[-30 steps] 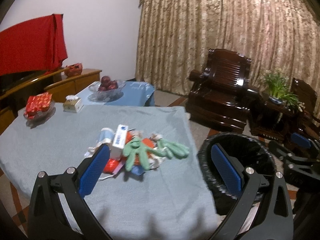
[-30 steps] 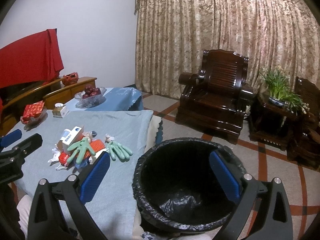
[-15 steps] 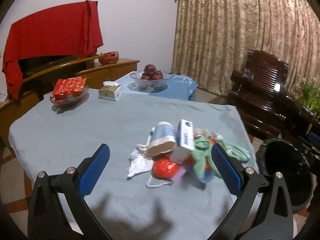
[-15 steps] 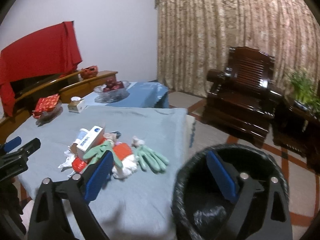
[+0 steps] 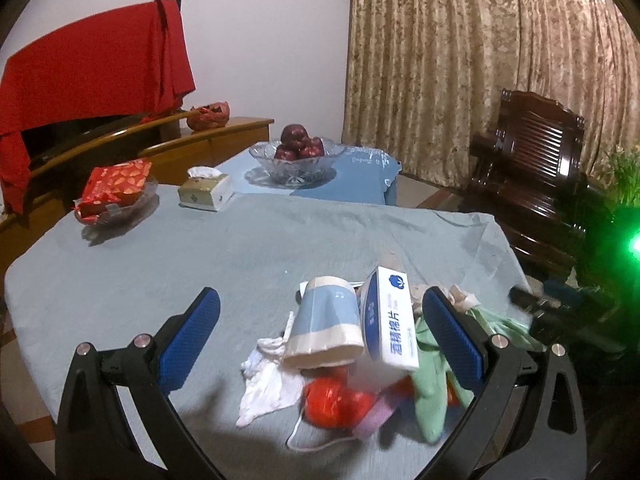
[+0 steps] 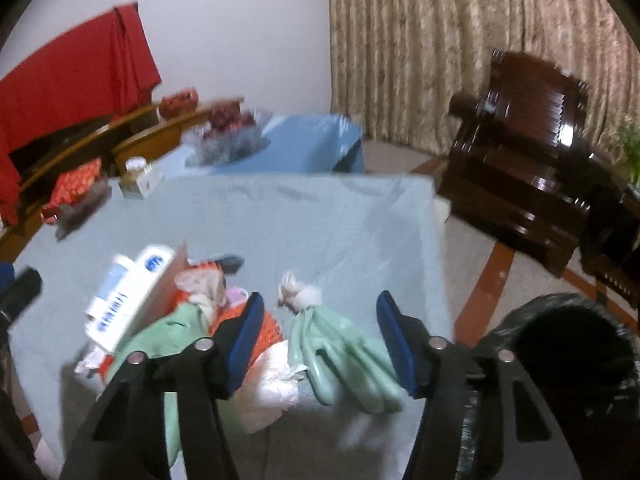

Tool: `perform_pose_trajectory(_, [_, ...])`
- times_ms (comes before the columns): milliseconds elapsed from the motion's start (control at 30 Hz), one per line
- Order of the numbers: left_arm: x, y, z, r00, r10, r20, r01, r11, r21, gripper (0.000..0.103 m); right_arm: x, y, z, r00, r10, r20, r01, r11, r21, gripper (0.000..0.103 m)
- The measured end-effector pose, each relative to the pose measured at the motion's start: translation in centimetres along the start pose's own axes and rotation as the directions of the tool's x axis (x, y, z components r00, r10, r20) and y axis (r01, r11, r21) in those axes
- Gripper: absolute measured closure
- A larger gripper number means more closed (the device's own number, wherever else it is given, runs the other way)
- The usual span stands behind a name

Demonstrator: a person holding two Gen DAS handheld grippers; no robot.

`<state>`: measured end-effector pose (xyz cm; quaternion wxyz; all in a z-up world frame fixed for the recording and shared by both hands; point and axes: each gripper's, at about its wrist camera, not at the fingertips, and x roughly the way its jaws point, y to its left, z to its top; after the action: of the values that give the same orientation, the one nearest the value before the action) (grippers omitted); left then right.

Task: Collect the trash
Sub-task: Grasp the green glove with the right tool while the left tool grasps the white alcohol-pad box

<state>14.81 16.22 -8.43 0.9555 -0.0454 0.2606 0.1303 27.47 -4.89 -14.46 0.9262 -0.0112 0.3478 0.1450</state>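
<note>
The white box (image 5: 390, 320) carries blue Chinese characters, too blurred to read.

pale green glove (image 6: 340, 350), blue-and-cream paper cup (image 5: 326, 326), white box (image 5: 394, 322) with blue lettering, grey-blue tablecloth (image 5: 200, 252), gold patterned curtain (image 5: 460, 60).

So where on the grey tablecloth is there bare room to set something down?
Bare cloth lies between the tissue box, the red snack dish and the trash pile. The near right corner is crowded: paper cup, white carton, green gloves.
</note>
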Motion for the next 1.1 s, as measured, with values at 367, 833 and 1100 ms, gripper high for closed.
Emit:
perform_pose_trajectory(367, [3.4, -0.5, -0.1, 0.998, -0.033, -0.049, 0.034, 0.999, 0.031, 0.02, 5.0, -0.5, -0.9, 0.991, -0.06, -0.116, 0.057, 0.998, -0.024, 0.047])
perform_pose_trajectory(833, [5.1, -3.0, -0.5, 0.989, -0.109, -0.103, 0.117, 0.99, 0.072, 0.034, 6.0, -0.7, -1.8, 0.987, -0.025, -0.159, 0.019, 0.999, -0.041, 0.08])
perform_pose_trajectory(1100, [6.9, -4.0, -1.1, 0.981, -0.126, -0.149, 0.139, 0.987, 0.076, 0.063, 4.5, -1.2, -1.2, 0.994, 0.012, -0.105, -0.012, 1.0, 0.005, 0.093])
